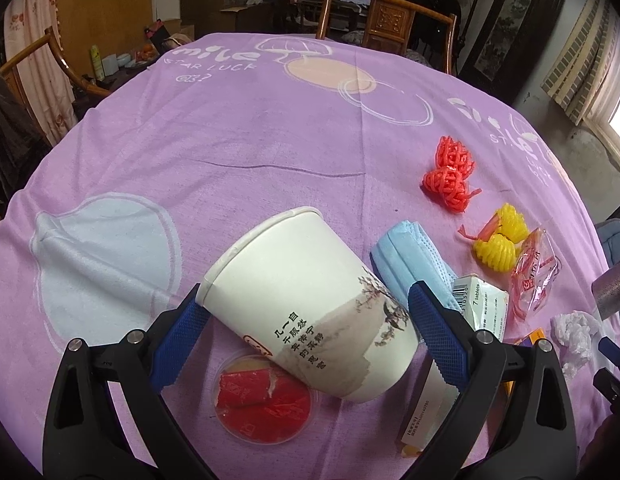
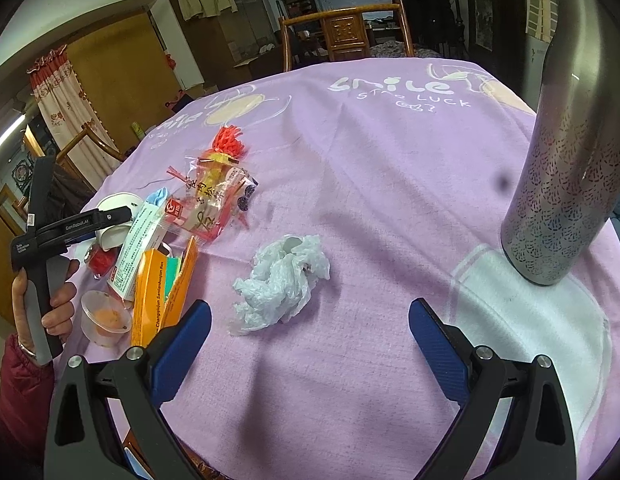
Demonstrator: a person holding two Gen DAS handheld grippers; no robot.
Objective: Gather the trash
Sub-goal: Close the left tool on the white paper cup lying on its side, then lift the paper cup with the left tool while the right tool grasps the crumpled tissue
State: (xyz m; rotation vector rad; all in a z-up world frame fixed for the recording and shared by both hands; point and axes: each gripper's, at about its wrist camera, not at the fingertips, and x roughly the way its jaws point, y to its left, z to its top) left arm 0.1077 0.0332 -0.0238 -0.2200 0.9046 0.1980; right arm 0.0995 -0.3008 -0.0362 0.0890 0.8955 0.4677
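My left gripper holds a large white paper cup between its blue pads, tilted, mouth up-left, above the purple tablecloth. Below it lies a clear lid with red wrappers. To its right lie a blue face mask, a medicine box, red foam netting, yellow foam netting, a clear snack wrapper and a crumpled white tissue. My right gripper is open and empty, just short of the tissue.
A tall metal flask stands at the right of the right wrist view. An orange box, a small plastic cup and wrappers crowd the left. Wooden chairs stand behind the table.
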